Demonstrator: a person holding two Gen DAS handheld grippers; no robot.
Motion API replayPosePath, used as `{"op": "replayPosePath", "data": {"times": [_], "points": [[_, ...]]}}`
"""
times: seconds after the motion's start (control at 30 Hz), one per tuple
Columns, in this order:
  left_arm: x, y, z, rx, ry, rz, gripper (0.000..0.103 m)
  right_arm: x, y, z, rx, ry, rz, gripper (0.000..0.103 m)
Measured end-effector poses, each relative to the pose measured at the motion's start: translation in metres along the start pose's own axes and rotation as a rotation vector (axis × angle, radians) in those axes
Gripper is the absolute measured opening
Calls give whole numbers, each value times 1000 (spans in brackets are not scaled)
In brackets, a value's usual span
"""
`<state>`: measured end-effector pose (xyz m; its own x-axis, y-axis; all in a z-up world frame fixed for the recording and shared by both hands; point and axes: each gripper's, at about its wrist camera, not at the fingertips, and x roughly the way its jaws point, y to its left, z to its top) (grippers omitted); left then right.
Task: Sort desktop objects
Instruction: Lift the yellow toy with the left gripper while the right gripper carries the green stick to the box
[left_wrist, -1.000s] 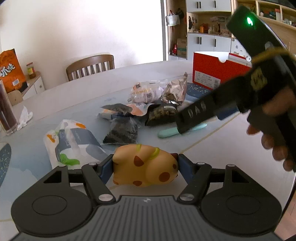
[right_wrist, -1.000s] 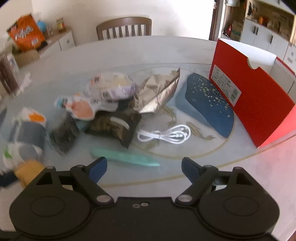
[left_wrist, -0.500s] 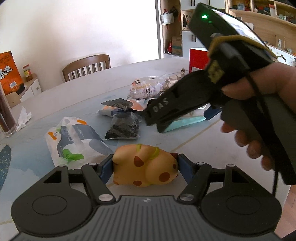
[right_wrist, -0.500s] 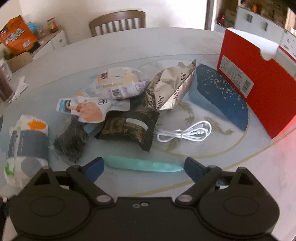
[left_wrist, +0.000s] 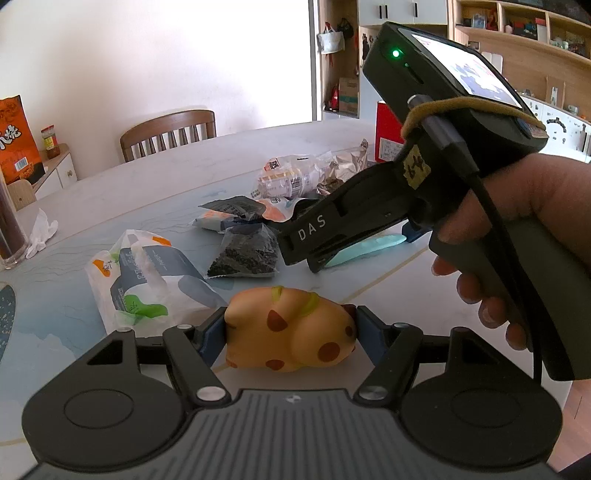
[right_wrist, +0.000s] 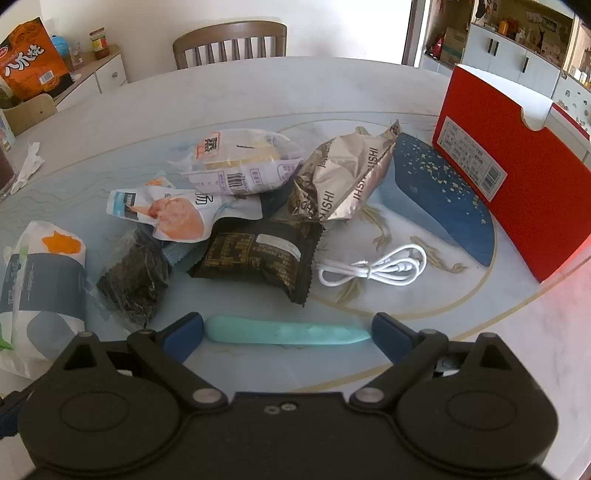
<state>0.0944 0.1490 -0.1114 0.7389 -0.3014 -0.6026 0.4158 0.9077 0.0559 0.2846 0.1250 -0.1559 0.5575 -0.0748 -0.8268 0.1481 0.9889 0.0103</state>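
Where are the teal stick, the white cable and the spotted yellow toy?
teal stick (right_wrist: 288, 334): right wrist view, middle of its length, between the open fingers.
white cable (right_wrist: 373, 271): right wrist view, centre of the coiled bundle.
spotted yellow toy (left_wrist: 290, 328): left wrist view, middle of its body, clamped.

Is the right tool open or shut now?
Open: the right tool has its blue fingertips apart, beside the ends of the teal stick, which lies between them.
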Motion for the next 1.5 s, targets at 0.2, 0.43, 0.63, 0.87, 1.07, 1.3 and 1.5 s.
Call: {"op": "replayPosePath", "data": {"times": [0.2,0.43,0.63,0.87,1.07,1.3,1.5], "points": [[-1,-1,4,0,-11,3,71,-2,-7,2,4,7,-21,97],[-5,-9,20,12,-34,3,71,-21,-22,9,1,-29,-21,97],[-10,-25,43,33,-60,-17,71,-43,-38,15,-11,-60,-25,97],[-16,-43,70,43,-92,-53,71,-74,-64,19,-15,-118,-24,97],[-13,-70,88,63,-106,-45,71,-93,-96,21,-23,-147,-5,97],[-7,-112,114,58,-110,-21,71,-106,-147,29,-64,-162,25,97],[1,-151,143,26,-113,6,71,-116,-195,44,-99,-191,52,97]]}}
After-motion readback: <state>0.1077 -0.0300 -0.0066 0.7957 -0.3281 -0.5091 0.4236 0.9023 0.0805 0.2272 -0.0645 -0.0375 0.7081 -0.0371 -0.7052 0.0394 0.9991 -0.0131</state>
